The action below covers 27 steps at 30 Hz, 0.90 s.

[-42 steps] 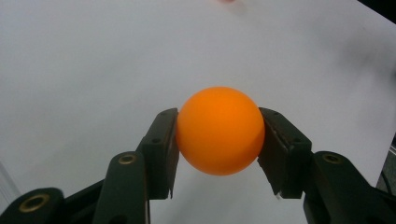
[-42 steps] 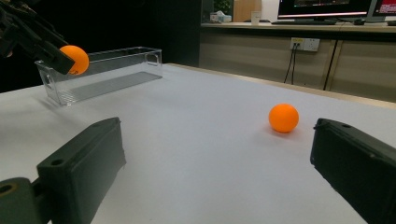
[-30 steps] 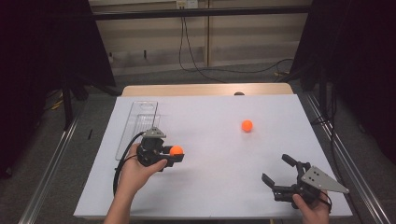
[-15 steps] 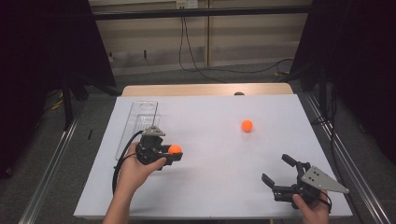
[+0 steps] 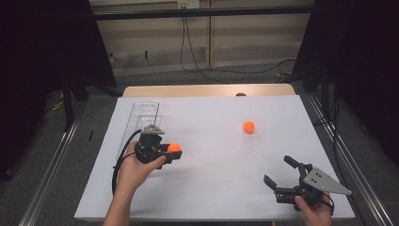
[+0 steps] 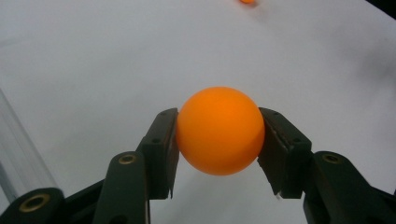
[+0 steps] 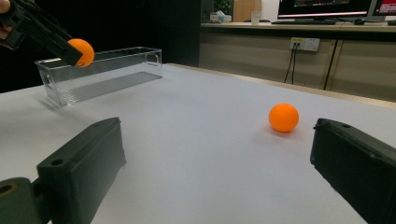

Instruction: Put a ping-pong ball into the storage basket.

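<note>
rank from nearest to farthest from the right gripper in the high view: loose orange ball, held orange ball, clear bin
From the right gripper:
1. Loose orange ball, on the white table ahead of it, slightly to its left.
2. Held orange ball, between the left gripper jaws, far to the left.
3. Clear bin, at the table's far left edge.

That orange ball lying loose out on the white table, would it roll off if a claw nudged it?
Probably: the smooth round orange ball rests free on the flat white table, with nothing near to stop it. It looks light and hollow, so a touch may send it far. Its glossy skin may slip.
</note>
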Each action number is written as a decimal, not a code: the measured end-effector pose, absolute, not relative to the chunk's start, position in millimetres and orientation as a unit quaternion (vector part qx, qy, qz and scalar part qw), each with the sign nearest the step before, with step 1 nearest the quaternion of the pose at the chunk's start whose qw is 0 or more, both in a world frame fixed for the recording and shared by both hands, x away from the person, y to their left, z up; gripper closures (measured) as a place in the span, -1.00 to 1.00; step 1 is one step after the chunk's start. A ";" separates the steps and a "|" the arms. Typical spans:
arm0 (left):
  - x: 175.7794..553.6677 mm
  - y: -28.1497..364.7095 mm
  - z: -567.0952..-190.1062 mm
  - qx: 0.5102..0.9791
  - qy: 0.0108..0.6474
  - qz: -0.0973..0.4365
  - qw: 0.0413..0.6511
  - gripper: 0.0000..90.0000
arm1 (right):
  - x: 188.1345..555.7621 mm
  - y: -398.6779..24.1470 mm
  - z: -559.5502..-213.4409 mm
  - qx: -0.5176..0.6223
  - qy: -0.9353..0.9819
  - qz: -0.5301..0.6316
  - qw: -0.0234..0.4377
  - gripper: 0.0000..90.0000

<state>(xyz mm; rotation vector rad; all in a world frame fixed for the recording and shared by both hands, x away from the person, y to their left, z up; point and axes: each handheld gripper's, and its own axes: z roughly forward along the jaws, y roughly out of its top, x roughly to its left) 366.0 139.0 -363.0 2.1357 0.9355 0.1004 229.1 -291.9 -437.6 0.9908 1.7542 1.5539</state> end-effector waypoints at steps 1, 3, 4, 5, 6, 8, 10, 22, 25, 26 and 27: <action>366.3 139.5 -362.4 0.841 0.369 0.038 0.394 0.13 | 229.2 -291.8 -437.6 0.372 0.659 0.584 0.294 -0.95; 366.7 139.7 -361.6 0.838 0.372 0.041 0.396 0.13 | 229.3 -291.8 -437.6 0.373 0.658 0.584 0.294 -0.95; 367.0 139.9 -361.2 0.840 0.371 0.041 0.395 0.13 | 229.3 -291.8 -437.6 0.373 0.658 0.584 0.294 -0.95; 367.3 140.2 -361.1 0.839 0.372 0.042 0.395 0.13 | 229.3 -291.8 -437.7 0.372 0.659 0.584 0.294 -0.95; 367.3 140.4 -360.9 0.839 0.373 0.044 0.394 0.13 | 229.3 -291.8 -437.7 0.371 0.659 0.584 0.295 -0.95; 367.6 140.6 -360.4 0.840 0.374 0.045 0.391 0.13 | 229.3 -291.7 -437.7 0.371 0.660 0.584 0.295 -0.95; 368.0 141.5 -359.8 0.839 0.375 0.045 0.392 0.13 | 229.3 -291.7 -437.7 0.371 0.659 0.583 0.295 -0.95; 371.0 147.4 -352.5 0.832 0.383 0.053 0.397 0.13 | 229.3 -292.1 -437.6 0.373 0.657 0.584 0.295 -0.95; 371.8 148.8 -351.9 0.830 0.385 0.053 0.399 0.13 | 229.3 -292.1 -437.7 0.373 0.657 0.585 0.295 -0.95; 371.9 149.2 -351.8 0.829 0.387 0.054 0.400 0.13 | 229.3 -292.1 -437.6 0.373 0.657 0.584 0.295 -0.95; 371.9 149.8 -351.5 0.828 0.388 0.055 0.402 0.13 | 229.3 -292.0 -437.6 0.373 0.657 0.584 0.295 -0.95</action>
